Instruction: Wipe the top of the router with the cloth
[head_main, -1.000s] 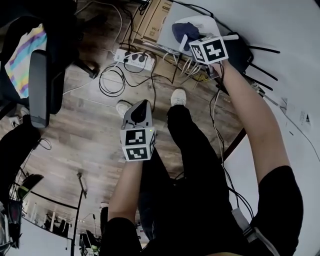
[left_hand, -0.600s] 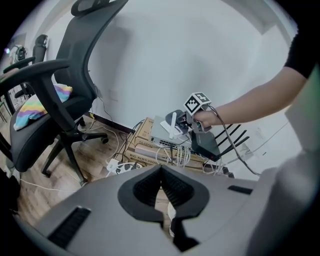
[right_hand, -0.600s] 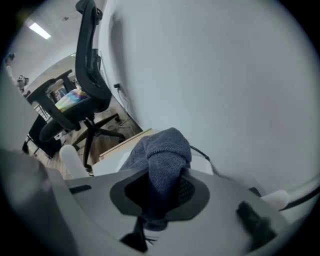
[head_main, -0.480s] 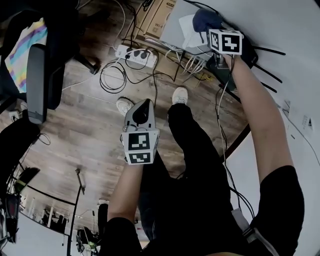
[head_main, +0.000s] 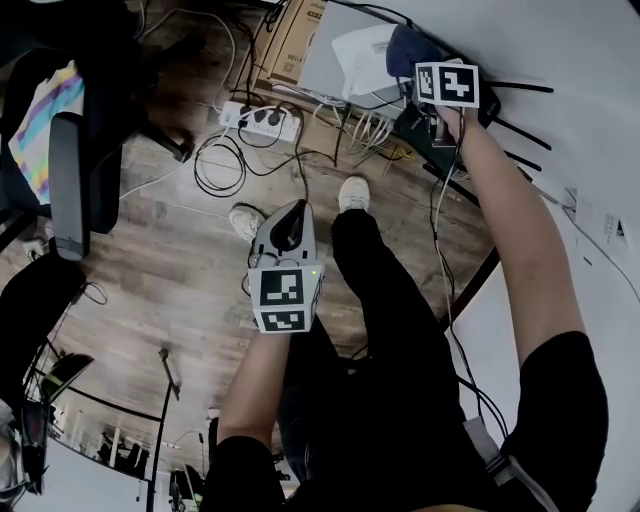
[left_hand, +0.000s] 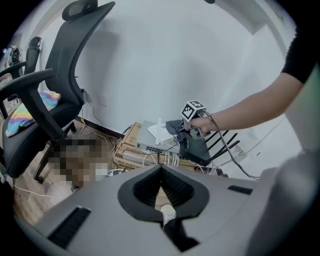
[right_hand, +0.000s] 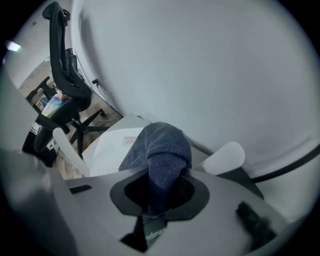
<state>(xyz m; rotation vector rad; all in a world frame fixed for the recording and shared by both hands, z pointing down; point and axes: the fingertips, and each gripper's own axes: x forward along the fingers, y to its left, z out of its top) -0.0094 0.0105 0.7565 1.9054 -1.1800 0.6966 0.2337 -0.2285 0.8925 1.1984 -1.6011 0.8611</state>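
A white router (head_main: 360, 47) with upright white antennas lies on a grey box by the wall. My right gripper (head_main: 422, 62) is shut on a dark blue cloth (head_main: 408, 45), and the cloth rests at the router's right end, beside a black router (head_main: 440, 122) with long antennas. In the right gripper view the cloth (right_hand: 162, 147) bulges out of the jaws over the white router (right_hand: 114, 149). My left gripper (head_main: 289, 218) hangs shut and empty above the floor, far from the routers. From the left gripper view (left_hand: 161, 175), the cloth (left_hand: 175, 126) is seen under the right gripper.
A power strip (head_main: 262, 120) and coiled cables (head_main: 225, 160) lie on the wood floor. Cardboard boxes (head_main: 300, 40) sit under the routers. A black office chair (head_main: 75, 170) stands at the left. The person's legs and shoes fill the middle. The white wall runs along the right.
My right gripper has carried the cloth across the white router's top, from its left part to its right end near the black router. The left gripper has barely moved.
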